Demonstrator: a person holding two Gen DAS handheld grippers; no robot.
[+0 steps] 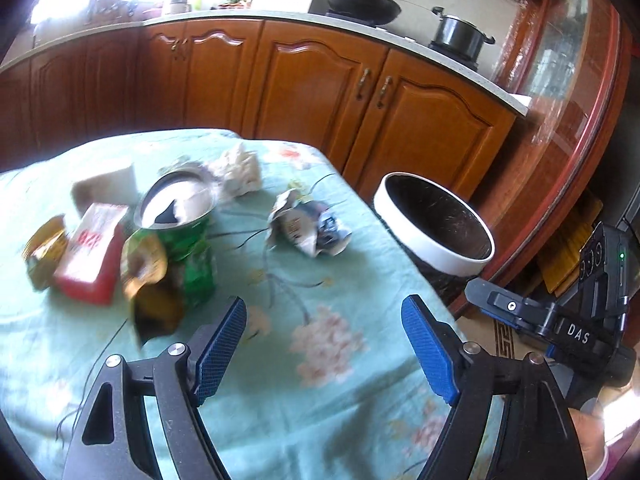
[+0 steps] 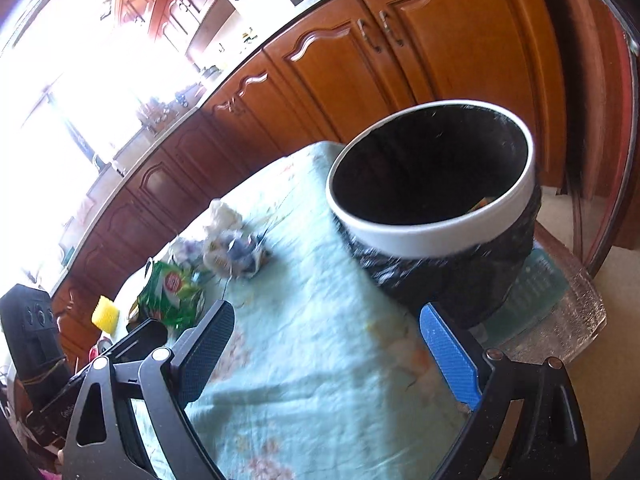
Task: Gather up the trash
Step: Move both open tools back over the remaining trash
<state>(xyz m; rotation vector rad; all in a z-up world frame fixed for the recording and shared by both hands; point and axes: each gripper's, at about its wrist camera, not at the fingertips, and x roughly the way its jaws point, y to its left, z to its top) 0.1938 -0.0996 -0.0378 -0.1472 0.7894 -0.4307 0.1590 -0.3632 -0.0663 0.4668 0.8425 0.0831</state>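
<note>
Trash lies on a table with a light green flowered cloth (image 1: 280,380): a crushed green can (image 1: 180,236), a red packet (image 1: 90,256), a brown-yellow wrapper (image 1: 150,292), a crumpled printed paper (image 1: 308,224) and a white crumpled tissue (image 1: 240,170). A white-rimmed bin with a black liner (image 1: 436,224) stands past the table's right edge. My left gripper (image 1: 324,340) is open and empty above the cloth, near the can. My right gripper (image 2: 328,344) is open and empty in front of the bin (image 2: 432,236). The can (image 2: 172,292) and paper (image 2: 236,252) lie to its left.
Wooden kitchen cabinets (image 1: 320,80) run behind the table, with a wok (image 1: 360,4) and a pot (image 1: 460,36) on the counter. A glass-fronted cabinet (image 1: 560,80) stands at the right. A white box (image 1: 108,184) lies behind the can. A yellow sponge (image 2: 105,311) lies at the table's left.
</note>
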